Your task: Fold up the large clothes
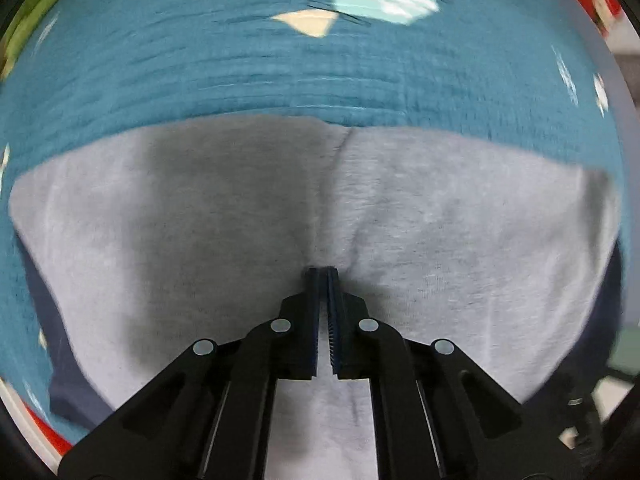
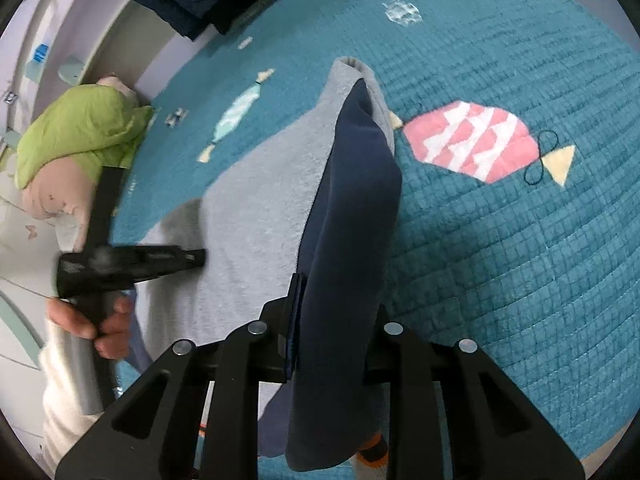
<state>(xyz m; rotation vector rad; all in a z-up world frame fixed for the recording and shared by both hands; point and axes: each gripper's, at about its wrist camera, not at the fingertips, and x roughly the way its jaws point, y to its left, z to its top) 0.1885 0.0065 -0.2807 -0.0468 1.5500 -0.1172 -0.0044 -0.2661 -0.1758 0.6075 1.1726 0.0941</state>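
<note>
Mid-fold on a teal quilt (image 2: pixel 520 260): left tongs (image 1: pixel 322 270) pinch the grey garment (image 1: pixel 440 240) lying flat; right tongs (image 2: pixel 320 280) grip its raised navy flap (image 2: pixel 352 200). Folding appears partly done.

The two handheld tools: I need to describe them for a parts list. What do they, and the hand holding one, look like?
Both are matte black plastic. The left tool has blue ribbed pads and round silver pivot pins; the right tool shows the same pins and slotted angular linkages. The bare hand grips a black handle, with a pale sleeve below it.
</note>
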